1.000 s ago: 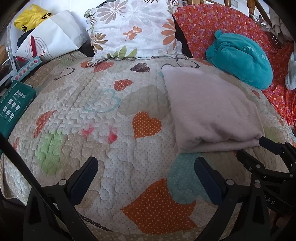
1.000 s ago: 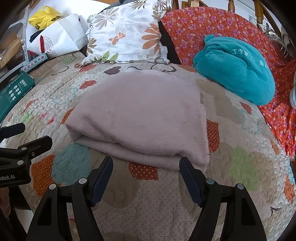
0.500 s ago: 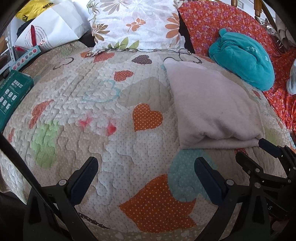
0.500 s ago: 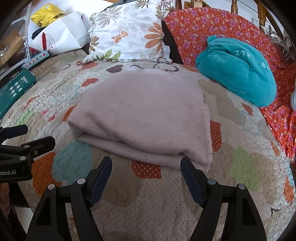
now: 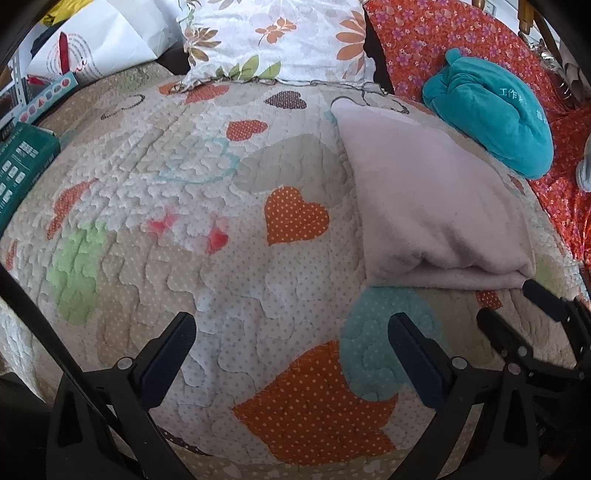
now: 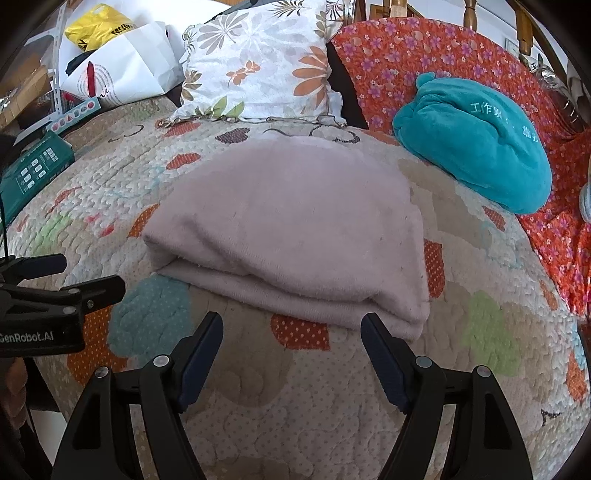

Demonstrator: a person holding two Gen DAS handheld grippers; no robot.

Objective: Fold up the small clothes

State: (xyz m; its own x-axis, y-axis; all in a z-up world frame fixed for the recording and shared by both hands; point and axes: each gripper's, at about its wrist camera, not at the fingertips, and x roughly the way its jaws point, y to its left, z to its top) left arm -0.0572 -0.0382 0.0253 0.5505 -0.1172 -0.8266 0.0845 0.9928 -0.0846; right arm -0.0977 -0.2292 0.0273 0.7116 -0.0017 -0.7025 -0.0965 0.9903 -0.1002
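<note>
Both the left gripper (image 5: 291, 343) and the right gripper (image 6: 291, 343) are black plastic clamps whose two tapering fingers carry dark blue pads and round silver screws at the joints, and white lettering "GenRobot.AI" marks the left one's side.

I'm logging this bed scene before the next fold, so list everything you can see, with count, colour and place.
folded garment: one, pale pink-grey, lying on the quilt ahead of the right gripper
quilt: one, cream with orange, teal and green hearts, covering the bed
floral pillow: one, white with orange flowers, at the head of the quilt
teal plush cushion: one, teal, on the orange cloth, far right
orange flowered cloth: one, orange-red, behind and right
white paper bag: one, white, far left
yellow bag: one, yellow, behind the white bag
green box: one, dark green, left edge
left gripper: black, jaws open, empty
right gripper: black, jaws open, empty
</note>
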